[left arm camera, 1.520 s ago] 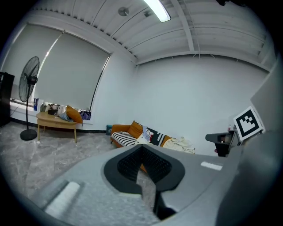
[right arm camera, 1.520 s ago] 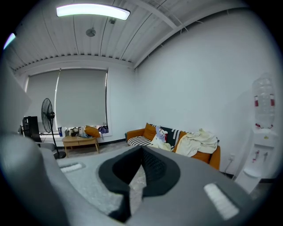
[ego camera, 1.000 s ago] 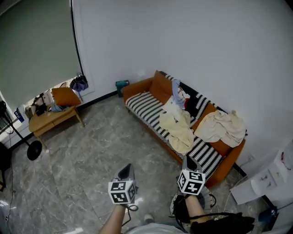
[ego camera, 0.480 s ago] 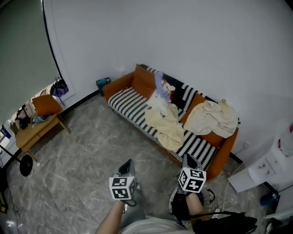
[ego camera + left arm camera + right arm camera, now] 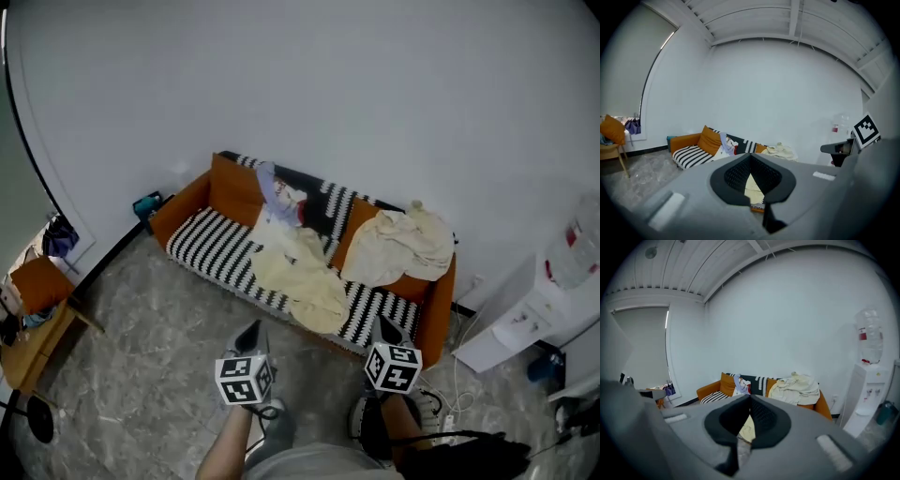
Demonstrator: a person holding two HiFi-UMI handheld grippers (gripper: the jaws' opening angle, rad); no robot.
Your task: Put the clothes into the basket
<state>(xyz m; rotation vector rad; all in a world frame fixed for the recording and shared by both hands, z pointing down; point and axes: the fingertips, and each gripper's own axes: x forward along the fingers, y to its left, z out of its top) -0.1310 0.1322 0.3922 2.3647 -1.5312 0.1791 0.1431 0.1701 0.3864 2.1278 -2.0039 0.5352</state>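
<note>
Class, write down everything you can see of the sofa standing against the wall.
The sofa is orange with a black-and-white striped seat cover, standing on the grey floor against the white wall. An orange cushion leans at its left end. A pale yellow garment drapes over the seat; a cream garment is heaped over its right backrest.

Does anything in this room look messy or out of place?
Yes. Clothes are strewn over the sofa: a pale yellow garment spills over the seat's front edge, a cream garment is heaped on one armrest end, and a mixed-colour piece slumps against the backrest.
</note>
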